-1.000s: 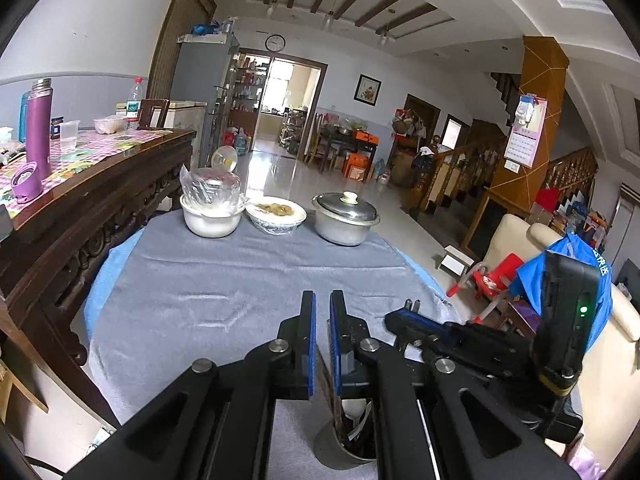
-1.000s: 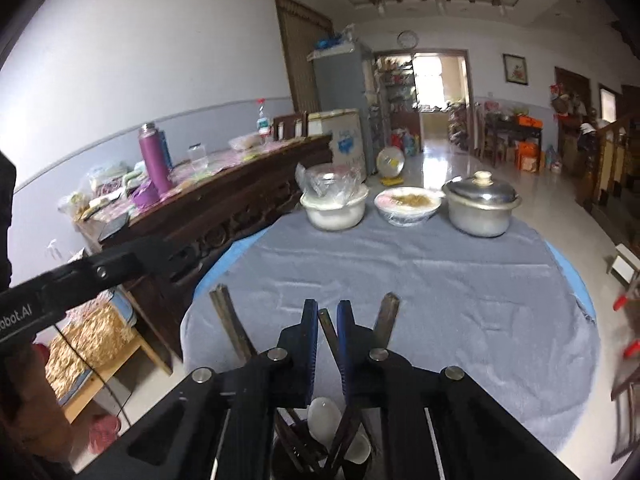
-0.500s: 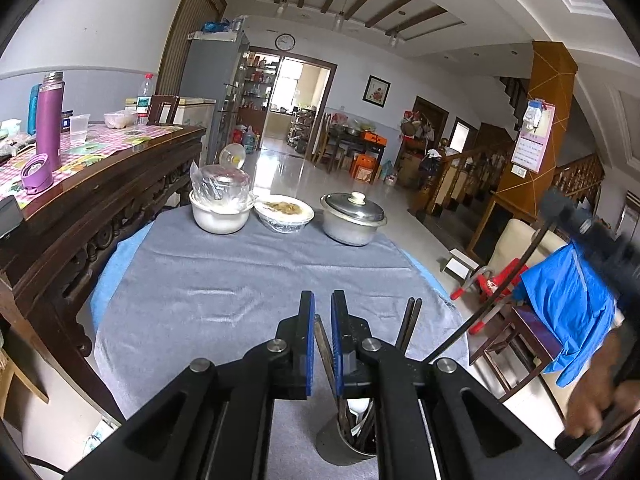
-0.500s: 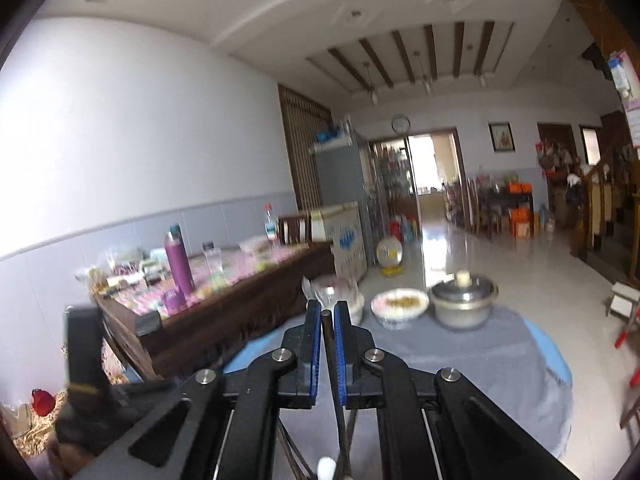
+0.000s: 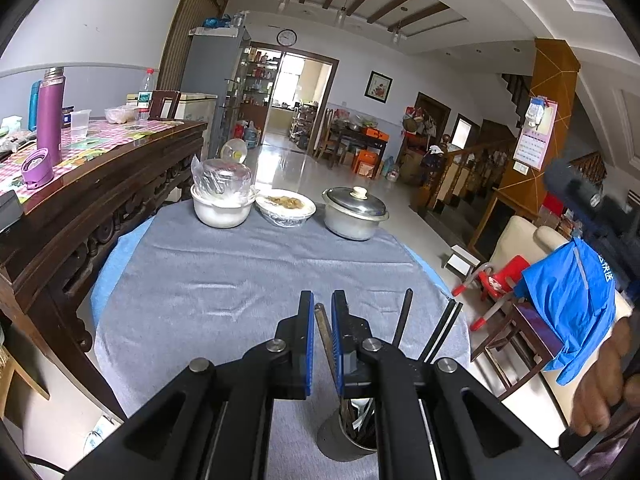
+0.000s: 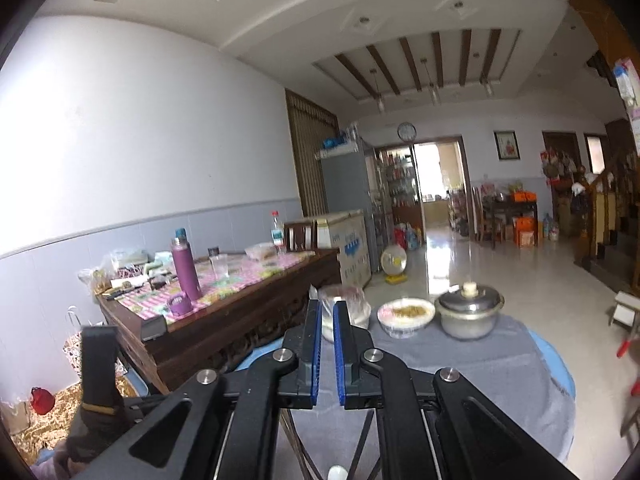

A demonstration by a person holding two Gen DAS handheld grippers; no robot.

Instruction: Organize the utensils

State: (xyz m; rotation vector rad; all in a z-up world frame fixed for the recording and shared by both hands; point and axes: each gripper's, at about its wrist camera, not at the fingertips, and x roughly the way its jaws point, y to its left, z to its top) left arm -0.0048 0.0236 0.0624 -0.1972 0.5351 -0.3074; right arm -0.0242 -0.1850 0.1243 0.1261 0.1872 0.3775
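Observation:
A metal utensil holder (image 5: 340,440) stands on the grey tablecloth (image 5: 200,280) right under my left gripper (image 5: 320,312). Dark chopsticks (image 5: 402,320) and a brown handle (image 5: 322,330) rise out of it. The brown handle shows in the narrow gap of the left gripper, which is shut; a grip on it does not show. My right gripper (image 6: 328,308) is shut with nothing between its pads, held high above the holder. Below it, crossed sticks (image 6: 362,440) and a white spoon (image 6: 337,472) peek out. A person's hand (image 5: 600,380) is at the right edge.
At the table's far edge stand a white pot (image 5: 222,208) under plastic, a bowl of food (image 5: 286,206) and a lidded metal pot (image 5: 354,212). A wooden sideboard (image 5: 100,184) with a purple flask (image 5: 50,116) runs along the left. A blue garment (image 5: 568,300) hangs on the right.
My right gripper has risen from the holder and tilted up; the stick it held is no longer between its pads. One more stick stands in the holder. The left gripper stayed put.

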